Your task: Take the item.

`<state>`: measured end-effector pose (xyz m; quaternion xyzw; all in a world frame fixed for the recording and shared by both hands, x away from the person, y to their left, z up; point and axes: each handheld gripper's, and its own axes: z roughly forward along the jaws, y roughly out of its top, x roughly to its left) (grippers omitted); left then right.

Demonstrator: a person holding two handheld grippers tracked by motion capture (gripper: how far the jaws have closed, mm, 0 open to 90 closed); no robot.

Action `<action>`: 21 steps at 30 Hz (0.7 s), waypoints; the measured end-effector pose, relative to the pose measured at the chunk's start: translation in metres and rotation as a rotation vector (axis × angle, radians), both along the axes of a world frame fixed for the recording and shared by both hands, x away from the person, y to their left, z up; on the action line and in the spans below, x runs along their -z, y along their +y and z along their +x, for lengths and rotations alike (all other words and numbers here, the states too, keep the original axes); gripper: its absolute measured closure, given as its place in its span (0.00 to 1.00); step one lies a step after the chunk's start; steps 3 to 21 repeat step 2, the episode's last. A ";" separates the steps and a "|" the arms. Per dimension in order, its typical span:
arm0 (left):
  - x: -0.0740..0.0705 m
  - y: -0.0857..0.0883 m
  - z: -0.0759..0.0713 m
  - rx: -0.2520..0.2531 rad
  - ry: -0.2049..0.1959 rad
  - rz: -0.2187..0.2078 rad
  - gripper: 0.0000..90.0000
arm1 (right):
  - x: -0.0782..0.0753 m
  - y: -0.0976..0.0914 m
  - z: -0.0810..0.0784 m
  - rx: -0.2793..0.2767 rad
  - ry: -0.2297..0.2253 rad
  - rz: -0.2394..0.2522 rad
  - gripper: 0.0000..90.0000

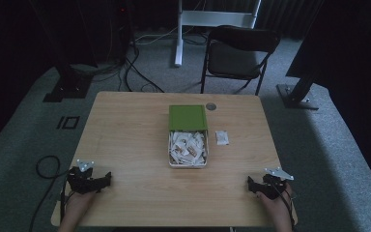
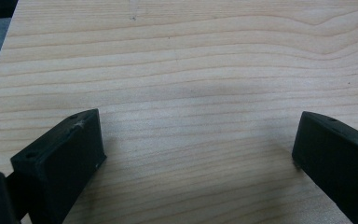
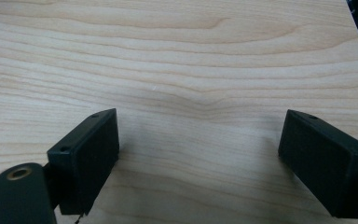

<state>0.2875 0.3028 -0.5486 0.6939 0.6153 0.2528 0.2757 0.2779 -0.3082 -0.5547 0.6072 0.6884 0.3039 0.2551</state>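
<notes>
A wooden counter point(image 1: 125, 145) carries an open box point(image 1: 188, 155) at its middle, full of small white packets; its green lid point(image 1: 188, 117) sits just behind it. One packet point(image 1: 221, 137) lies just right of the box. Nothing looks started. The left gripper point(image 1: 107, 178) and right gripper point(image 1: 249, 182) rest nearer the person than the box, fingers point(image 2: 65, 158) wide and empty.
</notes>
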 end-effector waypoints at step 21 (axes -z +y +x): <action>0.000 0.000 0.000 0.000 0.000 0.000 0.03 | 0.000 0.000 0.001 0.005 -0.001 0.000 0.13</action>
